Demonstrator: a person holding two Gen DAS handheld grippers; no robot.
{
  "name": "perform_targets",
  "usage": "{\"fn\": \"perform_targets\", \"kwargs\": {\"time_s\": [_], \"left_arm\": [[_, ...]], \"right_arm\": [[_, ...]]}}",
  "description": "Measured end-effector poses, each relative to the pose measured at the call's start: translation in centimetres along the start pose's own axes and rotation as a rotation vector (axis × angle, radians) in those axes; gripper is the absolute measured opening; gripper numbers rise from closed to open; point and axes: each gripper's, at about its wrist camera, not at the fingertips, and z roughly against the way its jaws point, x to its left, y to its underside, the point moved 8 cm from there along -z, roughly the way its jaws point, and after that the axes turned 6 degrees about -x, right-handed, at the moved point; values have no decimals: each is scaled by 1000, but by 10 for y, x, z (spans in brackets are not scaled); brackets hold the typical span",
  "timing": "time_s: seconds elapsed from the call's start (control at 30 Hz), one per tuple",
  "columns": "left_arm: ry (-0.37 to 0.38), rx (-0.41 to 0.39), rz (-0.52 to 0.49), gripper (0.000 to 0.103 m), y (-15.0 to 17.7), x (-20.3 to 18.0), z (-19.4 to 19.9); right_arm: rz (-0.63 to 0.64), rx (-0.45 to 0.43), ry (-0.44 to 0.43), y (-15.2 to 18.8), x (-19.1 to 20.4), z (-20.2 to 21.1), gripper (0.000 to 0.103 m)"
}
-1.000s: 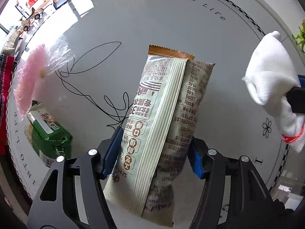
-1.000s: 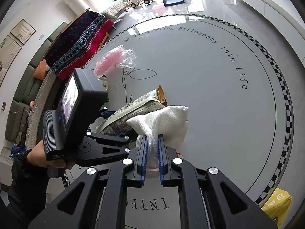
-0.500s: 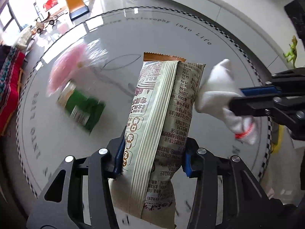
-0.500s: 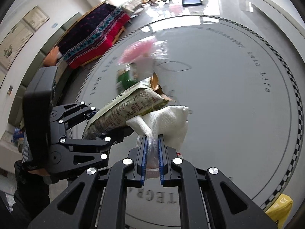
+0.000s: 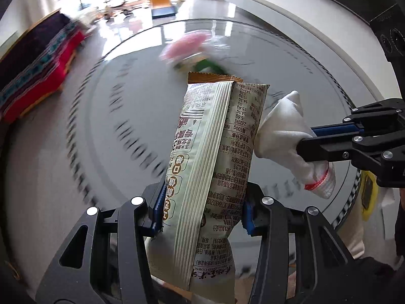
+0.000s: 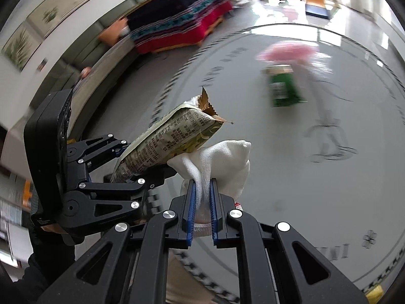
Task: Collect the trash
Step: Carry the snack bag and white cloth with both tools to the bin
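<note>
Blurred table point(image 5: 101, 152) behind; left gripper point(image 5: 202, 210) clamps snack packet point(image 5: 212, 157), right gripper point(image 6: 202, 207) pinches white glove point(image 6: 222, 167).

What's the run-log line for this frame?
left gripper: shut on snack packet | right gripper: shut on white cloth | on table: green packet, pink wrapper

Snack packet point(image 5: 212, 152) left of, touching glove point(image 5: 283, 131).
</note>
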Motion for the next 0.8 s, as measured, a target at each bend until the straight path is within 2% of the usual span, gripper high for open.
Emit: {"fn": "perform_targets", "kwargs": {"time_s": [0.27, 0.43, 0.8], "left_arm": [[-122, -41, 191, 46, 83, 71, 62], [-200, -43, 310, 46, 145, 111, 89], [-368, 13, 668, 47, 302, 184, 143]], "right_arm": [[170, 90, -108, 26, 114, -45, 12], [252, 148, -172, 47, 169, -70, 12], [405, 318, -340, 114, 296, -127, 13]]}}
